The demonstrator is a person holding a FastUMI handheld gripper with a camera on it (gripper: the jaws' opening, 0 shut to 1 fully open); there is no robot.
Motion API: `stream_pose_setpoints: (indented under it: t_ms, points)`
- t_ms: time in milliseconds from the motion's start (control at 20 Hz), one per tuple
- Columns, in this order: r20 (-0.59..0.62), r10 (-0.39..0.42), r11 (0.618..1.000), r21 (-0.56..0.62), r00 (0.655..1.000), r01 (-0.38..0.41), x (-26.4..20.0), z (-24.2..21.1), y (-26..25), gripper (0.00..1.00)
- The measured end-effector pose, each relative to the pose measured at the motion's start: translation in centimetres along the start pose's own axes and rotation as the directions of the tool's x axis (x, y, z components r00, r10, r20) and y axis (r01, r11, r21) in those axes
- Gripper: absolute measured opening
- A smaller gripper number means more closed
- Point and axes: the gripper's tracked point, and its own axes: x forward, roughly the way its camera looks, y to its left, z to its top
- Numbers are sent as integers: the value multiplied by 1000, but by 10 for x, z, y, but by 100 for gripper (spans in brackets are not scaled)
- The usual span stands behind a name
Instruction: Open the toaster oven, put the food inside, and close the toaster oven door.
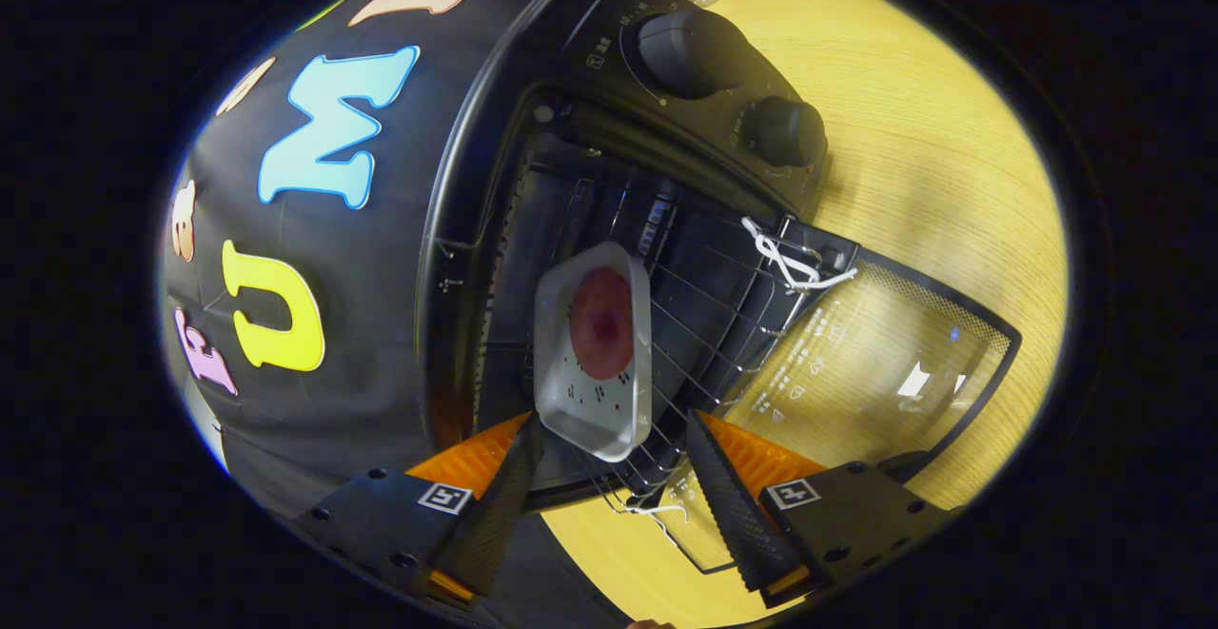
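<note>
Gripper (609, 458) fingers spread wide, holding nothing; orange-backed black pads, left pad (500, 501) and right pad (728, 491) both clear of the tray. Tray (592, 353), white, just ahead of the fingers and slightly toward the left one, its near corner between the fingertips. It sits on the wire rack (695, 324) inside the oven (571, 134). Round reddish food (601, 323) lies in the tray. Oven door (875, 363) is open, glass lying flat over the wooden table (933, 153), beyond the right finger. White cord (790, 263) tied at the door hinge. Two black knobs (695, 50) farther off on the oven front.
</note>
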Motion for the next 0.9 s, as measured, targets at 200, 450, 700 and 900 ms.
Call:
stream_pose_setpoints:
  t_ms: [200, 450, 700, 900]
  points:
    - [5, 2, 1000, -30, 1000, -2, -18, -4, -3, 98]
    - [-24, 8, 996, -84, 1000, -10, -48, -31, -11, 97]
    - [-41, -16, 970, -244, 999, 6, -79, -53, -27, 97]
    - [-46, -86, 902, -428, 995, 58, -95, -66, -47, 98]
